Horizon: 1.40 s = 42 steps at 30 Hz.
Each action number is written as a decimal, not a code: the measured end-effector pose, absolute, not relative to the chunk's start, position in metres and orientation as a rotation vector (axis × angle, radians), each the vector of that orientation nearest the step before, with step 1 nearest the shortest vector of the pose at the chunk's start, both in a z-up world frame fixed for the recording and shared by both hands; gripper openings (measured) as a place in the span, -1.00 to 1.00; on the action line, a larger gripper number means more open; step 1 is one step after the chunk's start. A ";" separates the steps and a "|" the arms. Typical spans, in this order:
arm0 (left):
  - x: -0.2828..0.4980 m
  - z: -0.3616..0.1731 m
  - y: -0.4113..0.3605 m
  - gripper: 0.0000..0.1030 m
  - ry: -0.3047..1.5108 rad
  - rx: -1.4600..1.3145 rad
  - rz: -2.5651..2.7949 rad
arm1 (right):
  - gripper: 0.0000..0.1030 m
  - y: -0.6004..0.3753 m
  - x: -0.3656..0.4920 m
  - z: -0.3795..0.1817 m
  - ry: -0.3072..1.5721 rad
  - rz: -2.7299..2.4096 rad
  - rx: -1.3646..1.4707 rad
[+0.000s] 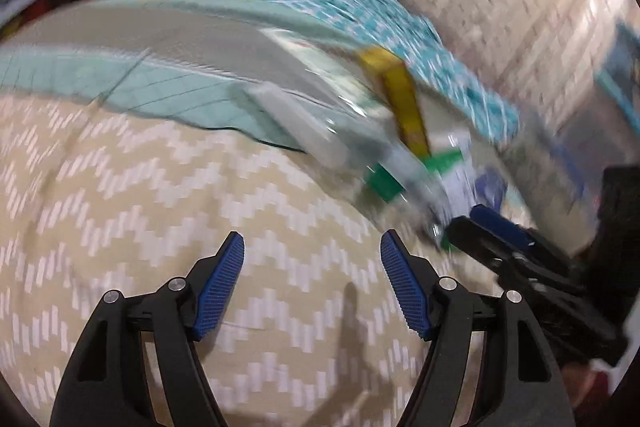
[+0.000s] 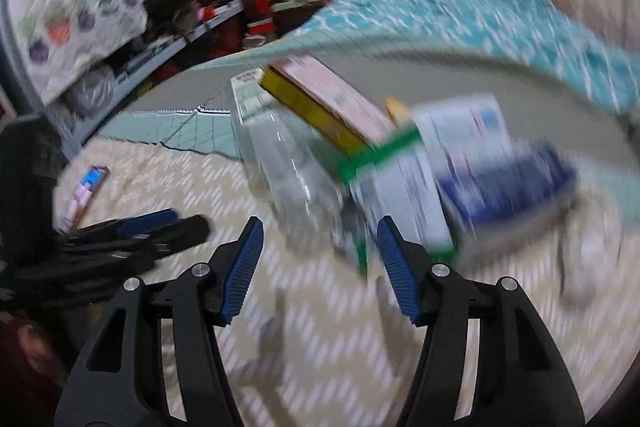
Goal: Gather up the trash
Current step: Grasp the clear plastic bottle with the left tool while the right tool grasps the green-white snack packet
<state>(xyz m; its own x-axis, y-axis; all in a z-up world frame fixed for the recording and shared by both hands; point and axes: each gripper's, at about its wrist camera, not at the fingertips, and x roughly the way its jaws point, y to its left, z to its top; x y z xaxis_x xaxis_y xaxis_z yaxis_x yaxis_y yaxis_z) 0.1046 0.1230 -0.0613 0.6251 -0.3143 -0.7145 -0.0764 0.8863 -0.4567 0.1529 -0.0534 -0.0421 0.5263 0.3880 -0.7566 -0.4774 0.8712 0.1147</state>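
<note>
Both tools empty; blurred boxes, bottle.

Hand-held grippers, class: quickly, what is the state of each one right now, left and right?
Left hand-held gripper: open, nothing between its blue ribbed pads.
Right hand-held gripper: open, holding nothing; the pile of cardboard boxes lies ahead of it.
</note>
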 end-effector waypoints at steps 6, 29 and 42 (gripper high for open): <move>0.095 -0.054 0.156 0.33 0.865 -0.585 -0.126 | -0.15 -0.023 0.154 -0.055 0.968 0.620 -0.113; 0.126 -0.060 0.091 0.64 0.967 -0.318 -0.074 | 0.10 -0.105 0.190 -0.029 0.897 0.434 -0.005; 0.112 -0.062 0.088 0.14 0.951 -0.241 -0.095 | 0.09 -0.091 0.149 -0.068 1.026 0.514 -0.068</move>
<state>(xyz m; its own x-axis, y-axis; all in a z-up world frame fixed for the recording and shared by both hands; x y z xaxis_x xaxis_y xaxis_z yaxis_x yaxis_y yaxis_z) 0.1123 0.0879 -0.0616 0.5789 -0.1861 -0.7938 -0.0248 0.9691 -0.2453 0.1492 -0.0911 -0.0675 0.4108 0.3769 -0.8302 -0.4394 0.8797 0.1819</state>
